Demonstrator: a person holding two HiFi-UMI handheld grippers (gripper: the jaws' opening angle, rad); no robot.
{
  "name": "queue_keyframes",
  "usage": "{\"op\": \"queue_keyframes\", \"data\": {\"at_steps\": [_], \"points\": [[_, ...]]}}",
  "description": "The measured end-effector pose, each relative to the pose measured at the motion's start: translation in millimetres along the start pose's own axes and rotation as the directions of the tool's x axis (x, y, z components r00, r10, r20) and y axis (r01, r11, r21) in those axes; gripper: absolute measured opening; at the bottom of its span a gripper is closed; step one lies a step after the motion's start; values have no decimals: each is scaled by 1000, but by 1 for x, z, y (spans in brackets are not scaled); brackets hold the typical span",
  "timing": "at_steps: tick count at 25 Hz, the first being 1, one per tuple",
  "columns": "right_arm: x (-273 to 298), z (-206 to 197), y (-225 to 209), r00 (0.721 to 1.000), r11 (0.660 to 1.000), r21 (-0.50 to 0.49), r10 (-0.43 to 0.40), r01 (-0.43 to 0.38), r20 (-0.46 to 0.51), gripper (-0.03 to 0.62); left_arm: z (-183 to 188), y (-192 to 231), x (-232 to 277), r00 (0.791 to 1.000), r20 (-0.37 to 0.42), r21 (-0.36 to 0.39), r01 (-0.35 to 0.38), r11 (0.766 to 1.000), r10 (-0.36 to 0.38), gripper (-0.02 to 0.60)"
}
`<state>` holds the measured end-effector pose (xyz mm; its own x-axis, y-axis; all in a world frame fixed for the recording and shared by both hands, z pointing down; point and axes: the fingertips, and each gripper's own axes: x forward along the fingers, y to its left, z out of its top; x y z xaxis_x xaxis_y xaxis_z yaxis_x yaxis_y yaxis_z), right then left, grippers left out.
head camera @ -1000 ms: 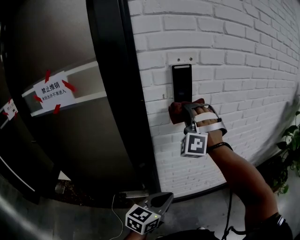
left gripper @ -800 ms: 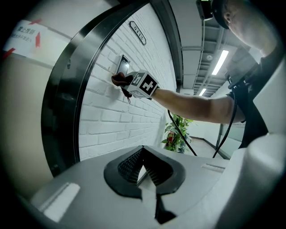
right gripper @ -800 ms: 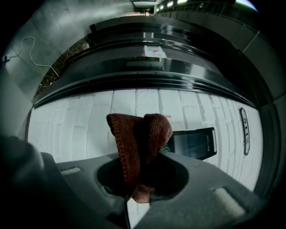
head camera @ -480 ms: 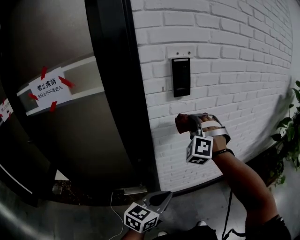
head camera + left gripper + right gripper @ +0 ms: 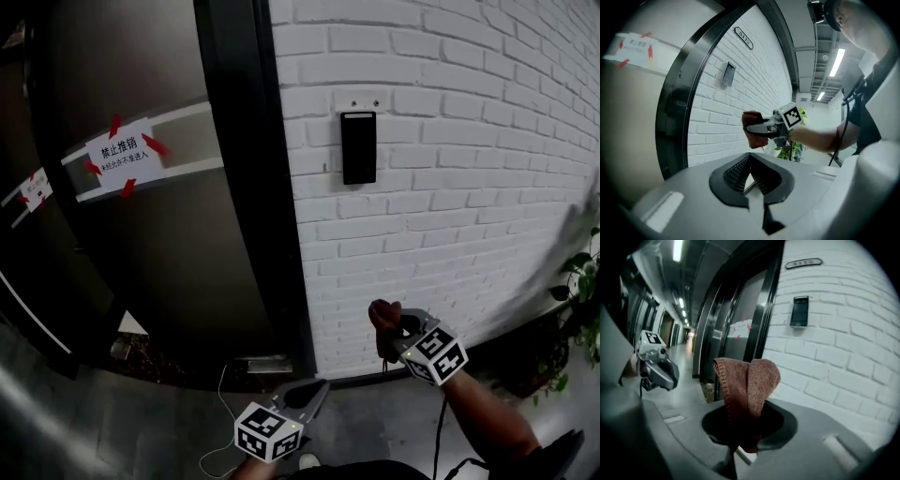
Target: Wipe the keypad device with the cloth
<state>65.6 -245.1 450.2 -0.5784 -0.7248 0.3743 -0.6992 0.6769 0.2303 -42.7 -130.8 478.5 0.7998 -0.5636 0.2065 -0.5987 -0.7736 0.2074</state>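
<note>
The keypad device (image 5: pixel 358 148) is a dark upright panel on the white brick wall (image 5: pixel 469 187); it also shows in the left gripper view (image 5: pixel 727 74) and the right gripper view (image 5: pixel 800 311). My right gripper (image 5: pixel 382 328) hangs well below it, away from the wall, shut on a folded reddish-brown cloth (image 5: pixel 747 387) that sticks up from the jaws. That cloth (image 5: pixel 381 314) appears in the head view too. My left gripper (image 5: pixel 317 392) sits low near the floor, jaws closed together with nothing between them. From the left gripper view, the right gripper (image 5: pixel 761 127) holds the cloth (image 5: pixel 752 123) out in front.
A dark door frame (image 5: pixel 253 187) runs left of the keypad beside a glass door with a white notice (image 5: pixel 122 155) taped in red. A potted plant (image 5: pixel 581 300) stands at the right. A thin cable (image 5: pixel 222 441) lies on the floor. A room plate (image 5: pixel 802 263) hangs above.
My right gripper has dropped with the cloth from the keypad's lower edge down to below waist height, away from the device. The left gripper has stayed low.
</note>
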Motion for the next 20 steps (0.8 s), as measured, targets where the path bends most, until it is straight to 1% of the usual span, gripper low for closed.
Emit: {"op": "queue_keyframes", "data": {"at_steps": [2, 4, 6, 10, 14, 17, 20], "points": [[-34, -18, 11, 998, 995, 89, 31, -36, 54, 51, -1, -21, 4, 1000, 10, -11, -14, 1000, 14, 17], [-67, -29, 19, 994, 988, 140, 51, -64, 98, 51, -2, -44, 9, 1000, 20, -14, -22, 1000, 23, 17], [-95, -42, 25, 990, 981, 171, 72, -92, 120, 51, -3, -67, 16, 999, 25, -20, -36, 999, 37, 17], [-144, -67, 33, 988, 980, 173, 79, -101, 131, 51, -16, -104, 30, 997, 28, -33, -67, 997, 68, 17], [-178, -89, 43, 984, 964, 232, 98, -131, 148, 51, -26, -129, 35, 992, 48, -56, -113, 992, 116, 17], [-193, -96, 47, 981, 955, 258, 109, -148, 161, 51, -37, -143, 33, 990, 29, -57, -137, 989, 138, 17], [-202, -95, 53, 979, 961, 231, 111, -150, 172, 51, -45, -148, 26, 988, 1, -57, -155, 986, 155, 17]]}}
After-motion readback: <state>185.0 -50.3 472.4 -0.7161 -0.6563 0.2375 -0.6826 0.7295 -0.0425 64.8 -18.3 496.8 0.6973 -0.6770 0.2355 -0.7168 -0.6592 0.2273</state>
